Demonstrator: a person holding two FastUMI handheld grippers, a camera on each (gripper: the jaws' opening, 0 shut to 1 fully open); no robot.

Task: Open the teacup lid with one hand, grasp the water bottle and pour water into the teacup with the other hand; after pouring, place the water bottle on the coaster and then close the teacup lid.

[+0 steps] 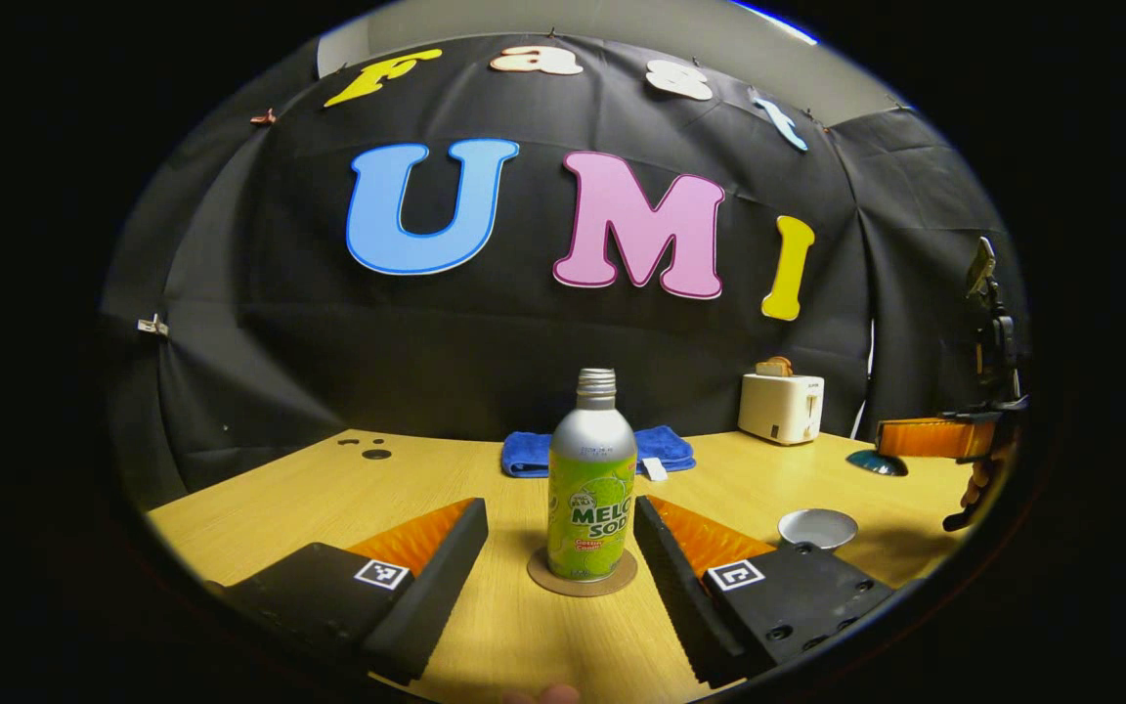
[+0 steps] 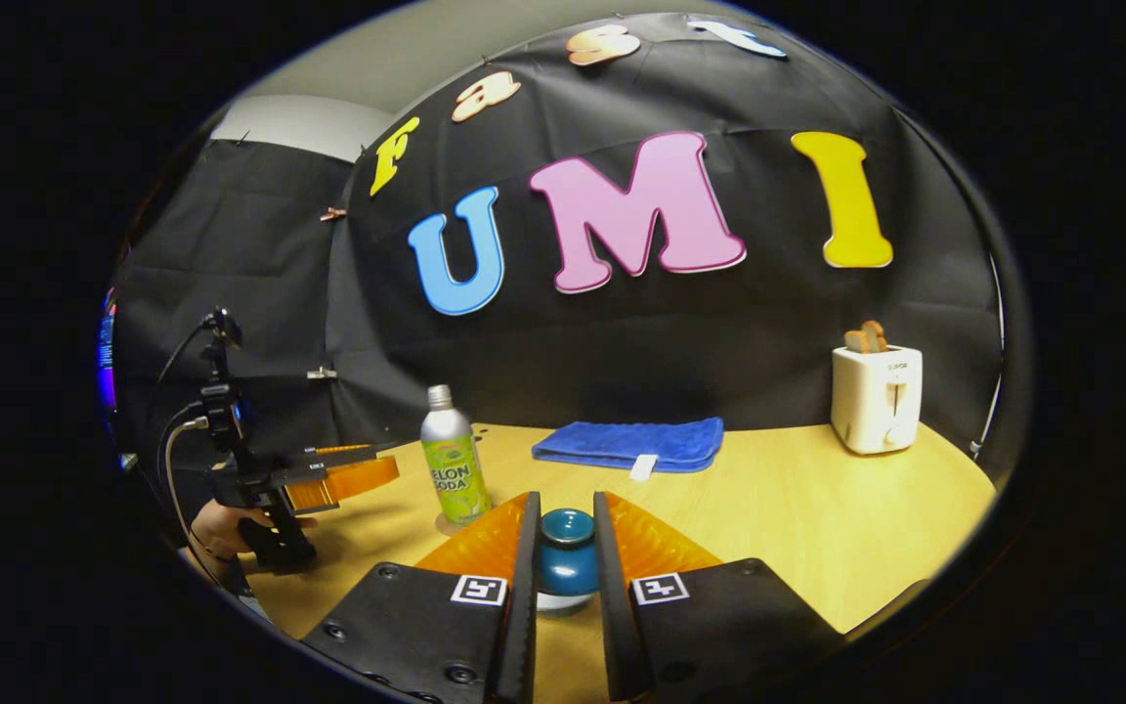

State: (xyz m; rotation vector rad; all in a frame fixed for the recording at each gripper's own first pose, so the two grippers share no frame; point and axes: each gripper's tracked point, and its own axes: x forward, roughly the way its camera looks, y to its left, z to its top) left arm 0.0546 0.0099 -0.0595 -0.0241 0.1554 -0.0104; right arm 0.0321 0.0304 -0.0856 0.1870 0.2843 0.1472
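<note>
Bottle (image 1: 591,475) between open left tongs (image 1: 560,533), untouched

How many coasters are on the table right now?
1. The round brown cork coaster lies under the silver-and-green melon soda bottle, between the left gripper's open fingers. Another could be hidden behind the grippers.

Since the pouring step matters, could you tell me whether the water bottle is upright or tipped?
Upright: the water bottle stands on the coaster, neck up, between the open fingers of the left hand-held gripper, which are apart from it.
</note>
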